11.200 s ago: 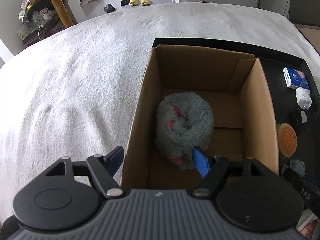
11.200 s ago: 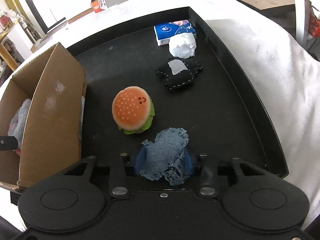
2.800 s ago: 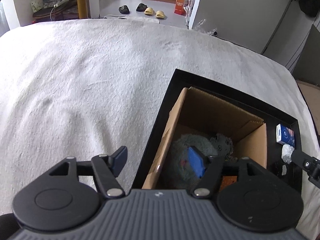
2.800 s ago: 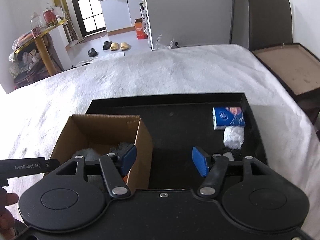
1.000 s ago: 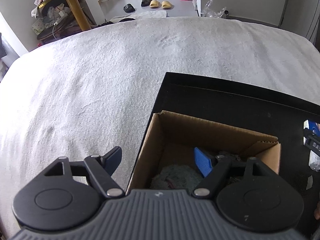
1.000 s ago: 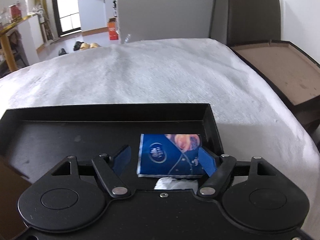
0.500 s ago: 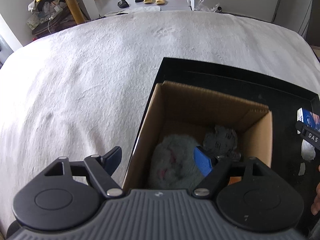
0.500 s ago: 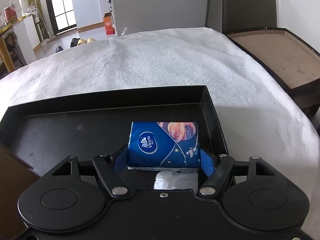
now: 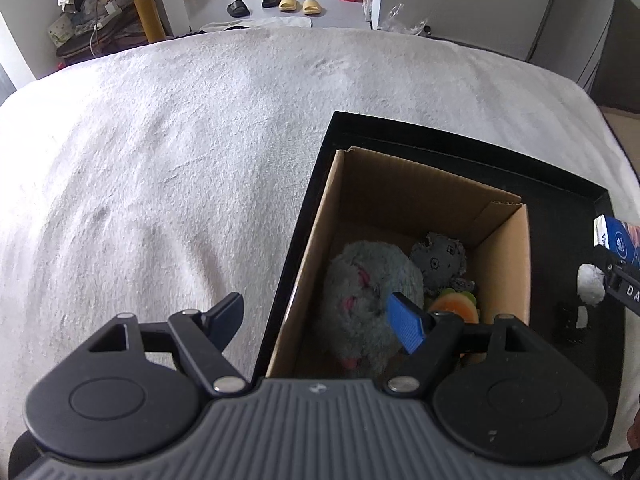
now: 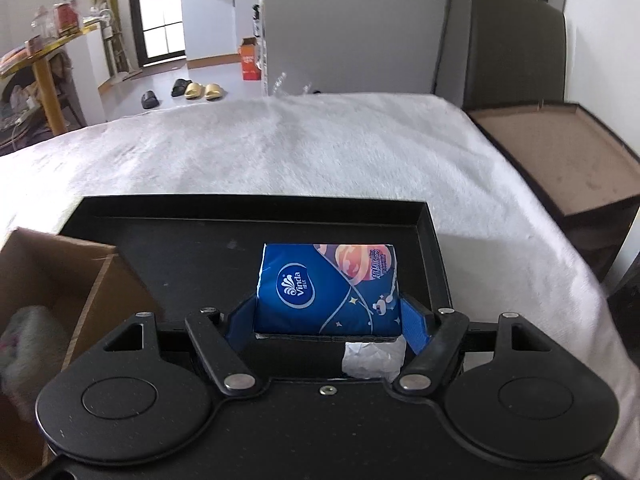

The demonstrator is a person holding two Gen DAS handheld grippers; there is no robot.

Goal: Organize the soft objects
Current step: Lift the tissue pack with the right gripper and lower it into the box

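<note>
Tissue pack [image 10: 326,290] is clamped in right tool [image 10: 326,322], left tool [image 9: 320,320] gaping empty; transfer into box [image 9: 420,216] is called for.

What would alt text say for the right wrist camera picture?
The right gripper clamps a blue tissue pack above a black tray on a white blanket. A cardboard box stands at left.

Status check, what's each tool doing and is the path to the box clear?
Right tool clamped on blue tissue pack. Left tool open, empty, over cardboard box. Nothing blocking.
</note>
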